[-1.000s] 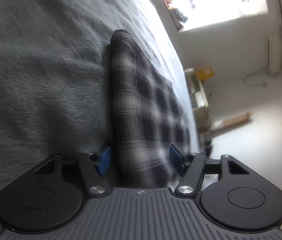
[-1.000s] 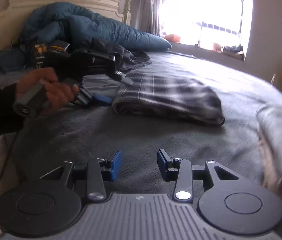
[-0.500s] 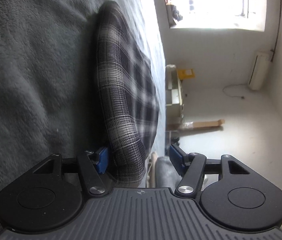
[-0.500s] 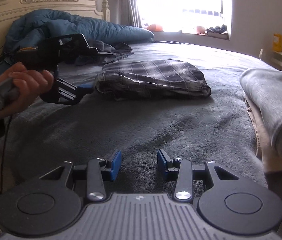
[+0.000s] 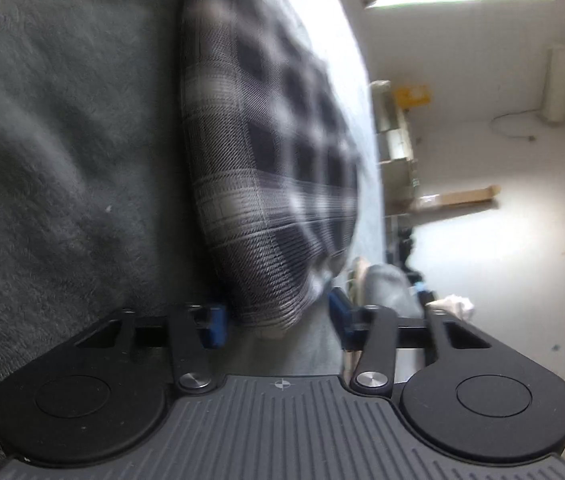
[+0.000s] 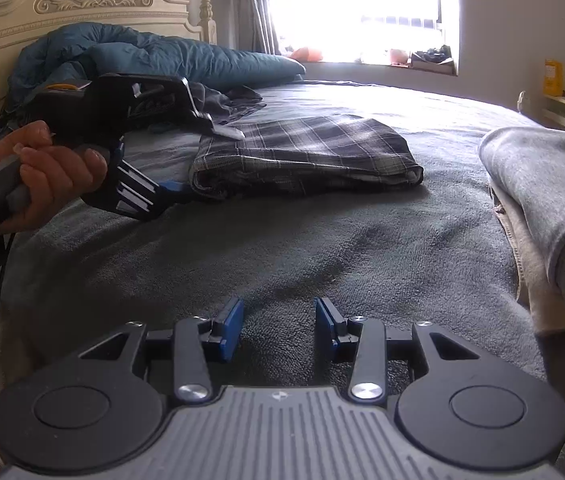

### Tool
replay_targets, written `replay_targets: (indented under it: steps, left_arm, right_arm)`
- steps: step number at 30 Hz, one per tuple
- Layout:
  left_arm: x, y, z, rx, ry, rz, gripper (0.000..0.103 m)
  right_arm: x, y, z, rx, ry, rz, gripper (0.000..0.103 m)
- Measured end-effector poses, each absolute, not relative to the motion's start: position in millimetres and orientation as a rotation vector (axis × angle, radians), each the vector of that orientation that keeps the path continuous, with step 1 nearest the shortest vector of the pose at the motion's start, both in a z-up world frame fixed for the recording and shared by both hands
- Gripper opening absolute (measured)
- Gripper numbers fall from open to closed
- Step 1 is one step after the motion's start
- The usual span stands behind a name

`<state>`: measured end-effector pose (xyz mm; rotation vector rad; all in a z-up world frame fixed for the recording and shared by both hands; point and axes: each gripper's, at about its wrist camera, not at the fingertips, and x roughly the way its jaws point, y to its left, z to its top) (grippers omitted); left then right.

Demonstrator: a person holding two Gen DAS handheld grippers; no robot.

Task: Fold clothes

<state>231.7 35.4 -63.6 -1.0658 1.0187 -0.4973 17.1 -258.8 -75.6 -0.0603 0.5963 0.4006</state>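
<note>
Right gripper [image 6: 278, 326] nearest, low over the grey blanket [image 6: 302, 248], jaws parted, nothing between them. Beyond it, toward the headboard [image 6: 82, 0], lies the folded plaid shirt [image 6: 306, 152], flat on the blanket. Left gripper [image 5: 276, 320], held in a hand [image 6: 48, 178], sits at the shirt's near-left corner; its jaws have just been closing, the corner between them, but the pads do not yet press the cloth. Right of the shirt, a stack of folded grey clothes [image 6: 550, 200]. Risk: a pinch on the top layer alone would let the fold spill open when lifted; a dragged corner would skew the bundle. Left view blurred; lower layers of the corner hidden, so how much cloth sits between the pads is unclear.
</note>
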Motion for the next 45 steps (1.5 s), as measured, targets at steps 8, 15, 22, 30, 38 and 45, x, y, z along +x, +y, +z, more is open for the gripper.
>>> replay_targets:
  steps: [8, 15, 22, 30, 38, 45]
  left_arm:
    - [224.2, 51.4, -52.2, -1.003, 0.982, -0.505, 0.012]
    - [210.4, 57.0, -60.3, -0.959, 0.972, -0.510, 0.010]
    - [202.9, 42.5, -68.7, -0.810, 1.007, -0.532, 0.029]
    - [181.3, 57.1, -48.6, -0.788, 0.842, -0.530, 0.067]
    - [217.4, 55.8, -52.1, -0.744, 0.800, -0.392, 0.068]
    - [250.3, 66.0, -62.0, -0.827, 0.791, -0.412, 0.068]
  right_arm:
    - [14.1, -257.7, -72.2, -0.080, 0.597, 0.390, 0.043]
    - [15.2, -258.4, -70.9, -0.080, 0.598, 0.378, 0.043]
    - [19.4, -264.3, -69.9, -0.071, 0.600, 0.354, 0.043]
    - [48.1, -292.5, -29.2, 0.041, 0.491, 0.317, 0.043]
    - [164.4, -278.9, 13.6, 0.165, 0.420, 0.389, 0.042]
    - [317.3, -265.7, 5.8, 0.221, 0.678, 0.451, 0.075]
